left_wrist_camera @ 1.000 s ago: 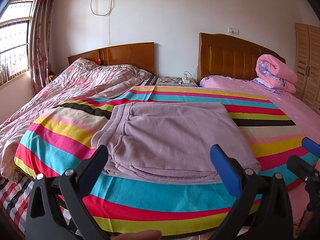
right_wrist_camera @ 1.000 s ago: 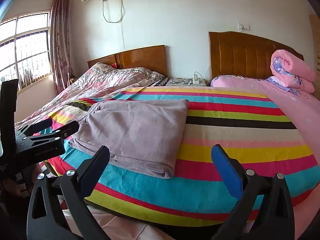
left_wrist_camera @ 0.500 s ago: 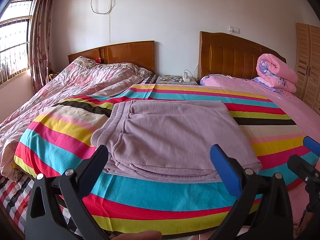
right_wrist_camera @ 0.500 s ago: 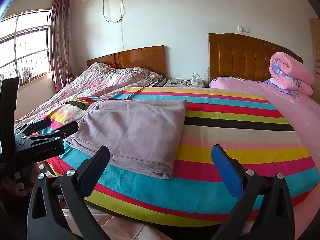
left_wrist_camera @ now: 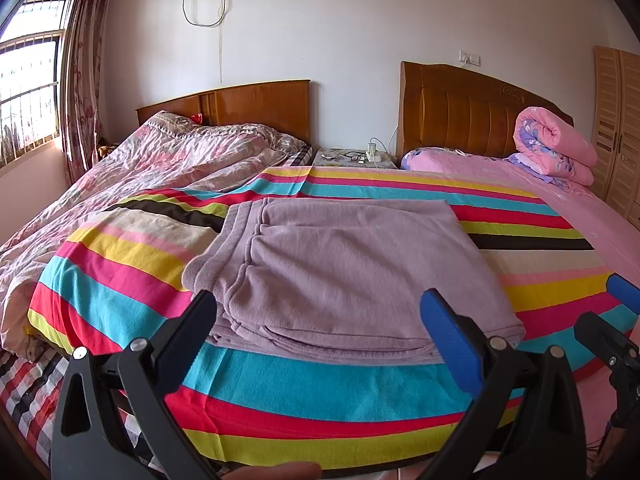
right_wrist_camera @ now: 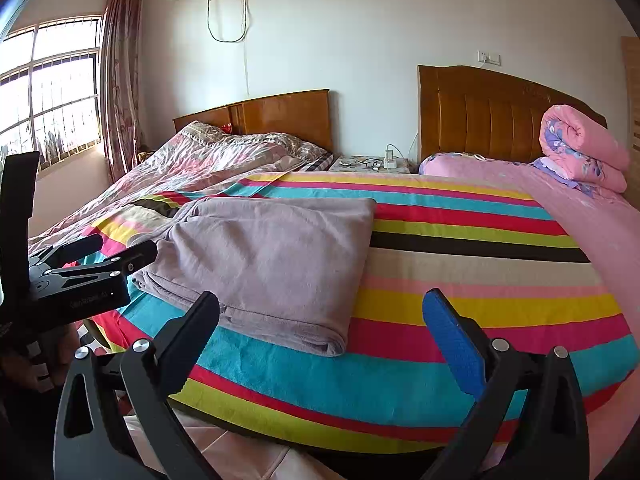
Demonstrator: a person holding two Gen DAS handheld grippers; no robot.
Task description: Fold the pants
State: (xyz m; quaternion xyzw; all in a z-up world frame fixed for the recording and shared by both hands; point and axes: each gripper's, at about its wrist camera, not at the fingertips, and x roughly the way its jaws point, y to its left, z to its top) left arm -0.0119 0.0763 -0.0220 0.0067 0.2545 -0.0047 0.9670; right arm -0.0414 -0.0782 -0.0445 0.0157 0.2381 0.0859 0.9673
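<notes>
Barely anything has shifted in the last second; both cameras have only drifted a touch against the bed, and the pants [left_wrist_camera: 344, 276] lie just as they did. They sit as a flat, layered purple rectangle on the striped blanket [left_wrist_camera: 304, 384], near its front edge; the folding looks finished, or one fold short at most. The left gripper [left_wrist_camera: 320, 336] hangs spread wide before the bed, touching nothing; the right gripper [right_wrist_camera: 324, 340] likewise gapes empty.
</notes>
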